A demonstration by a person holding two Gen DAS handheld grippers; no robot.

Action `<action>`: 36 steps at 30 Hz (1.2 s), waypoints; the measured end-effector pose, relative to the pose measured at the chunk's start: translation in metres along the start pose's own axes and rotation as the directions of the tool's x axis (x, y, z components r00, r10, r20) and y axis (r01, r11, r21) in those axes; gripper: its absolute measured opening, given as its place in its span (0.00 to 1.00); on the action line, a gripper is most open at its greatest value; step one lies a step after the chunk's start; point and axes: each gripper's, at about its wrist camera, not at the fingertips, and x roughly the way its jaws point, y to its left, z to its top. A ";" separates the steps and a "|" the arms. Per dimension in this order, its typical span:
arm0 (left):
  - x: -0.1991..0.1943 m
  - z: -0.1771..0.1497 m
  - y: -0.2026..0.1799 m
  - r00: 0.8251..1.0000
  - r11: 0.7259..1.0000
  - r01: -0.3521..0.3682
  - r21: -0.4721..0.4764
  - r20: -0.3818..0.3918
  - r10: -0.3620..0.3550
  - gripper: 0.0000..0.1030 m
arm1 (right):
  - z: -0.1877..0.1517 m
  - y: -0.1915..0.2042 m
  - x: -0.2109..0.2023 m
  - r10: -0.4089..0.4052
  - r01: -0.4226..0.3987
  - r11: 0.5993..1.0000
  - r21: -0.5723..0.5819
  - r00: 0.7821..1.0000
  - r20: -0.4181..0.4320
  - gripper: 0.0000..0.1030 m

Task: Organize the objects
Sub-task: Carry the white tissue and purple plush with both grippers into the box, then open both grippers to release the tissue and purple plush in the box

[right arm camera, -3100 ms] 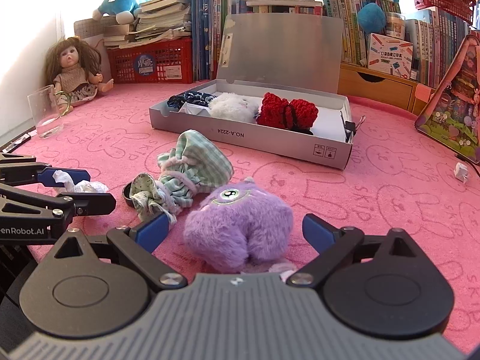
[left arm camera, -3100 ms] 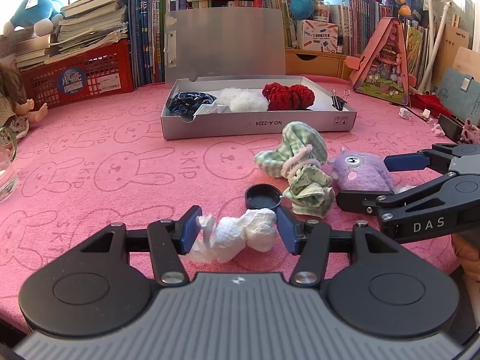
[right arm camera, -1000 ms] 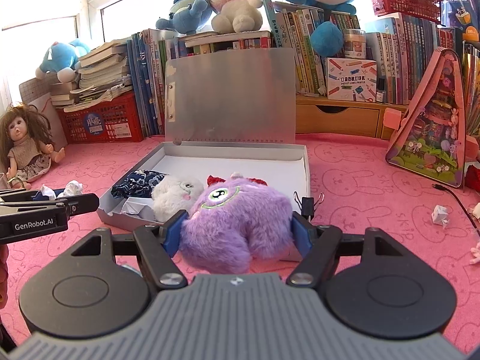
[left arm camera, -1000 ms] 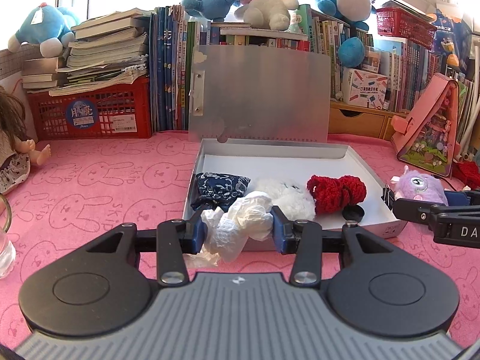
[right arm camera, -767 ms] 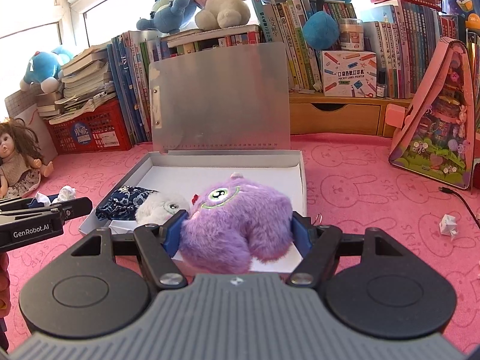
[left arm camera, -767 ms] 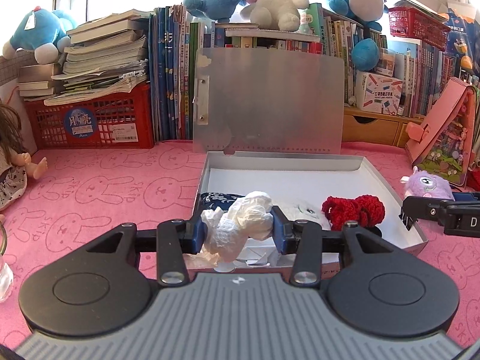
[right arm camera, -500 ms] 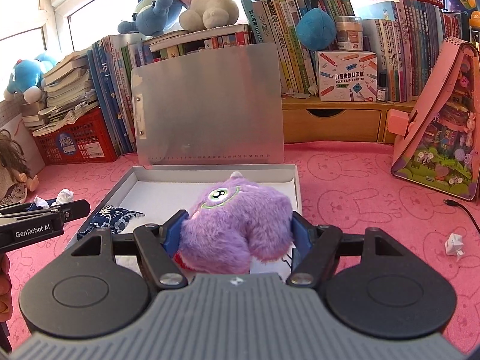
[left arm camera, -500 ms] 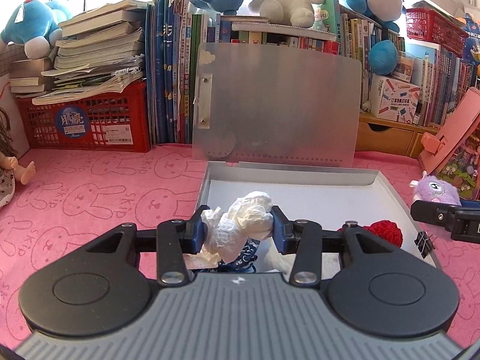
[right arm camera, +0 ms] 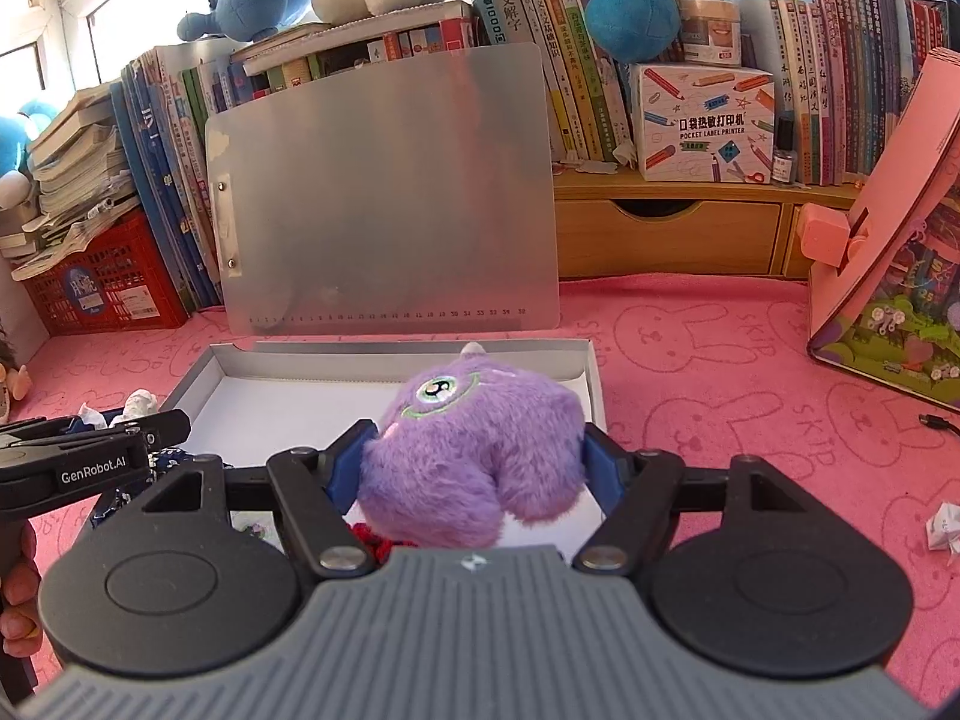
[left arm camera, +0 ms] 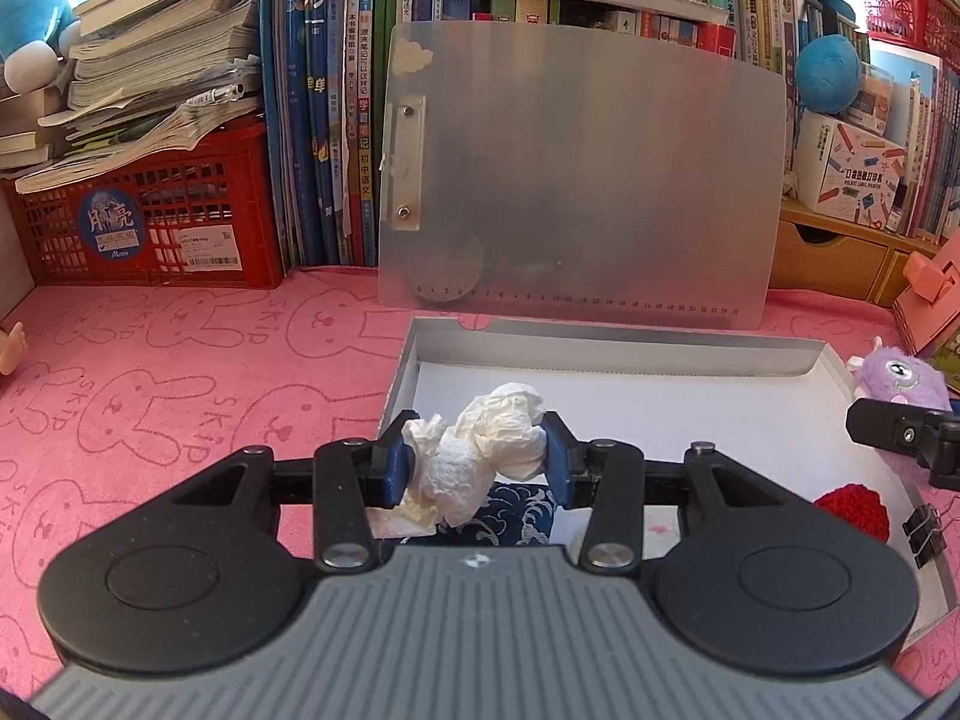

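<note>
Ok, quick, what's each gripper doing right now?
Left gripper: closed on the crumpled white tissue.
Right gripper: closed on the purple plush monster.

right tool [right arm camera: 474,471] gripping purple plush [right arm camera: 474,450], box [right arm camera: 300,354]

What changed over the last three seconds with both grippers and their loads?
The left gripper closed on the crumpled tissue, the right gripper on the purple plush; both lifted them from the table to above the open box. Box contents stayed put.
</note>
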 end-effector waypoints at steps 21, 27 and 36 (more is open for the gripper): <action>0.046 0.002 -0.003 0.999 0.999 -0.020 0.047 -0.049 0.023 0.48 | 0.001 0.006 0.047 -0.020 0.018 0.999 -0.033 0.998 -0.059 0.71; 0.043 0.002 -0.006 1.000 0.997 0.000 0.077 -0.029 0.002 0.51 | -0.001 0.010 0.050 -0.008 0.004 0.999 -0.048 0.997 -0.072 0.80; 0.023 0.002 -0.013 1.000 0.992 -0.008 0.122 -0.002 0.008 0.75 | 0.000 0.011 0.028 0.001 -0.002 0.999 -0.038 1.000 -0.028 0.86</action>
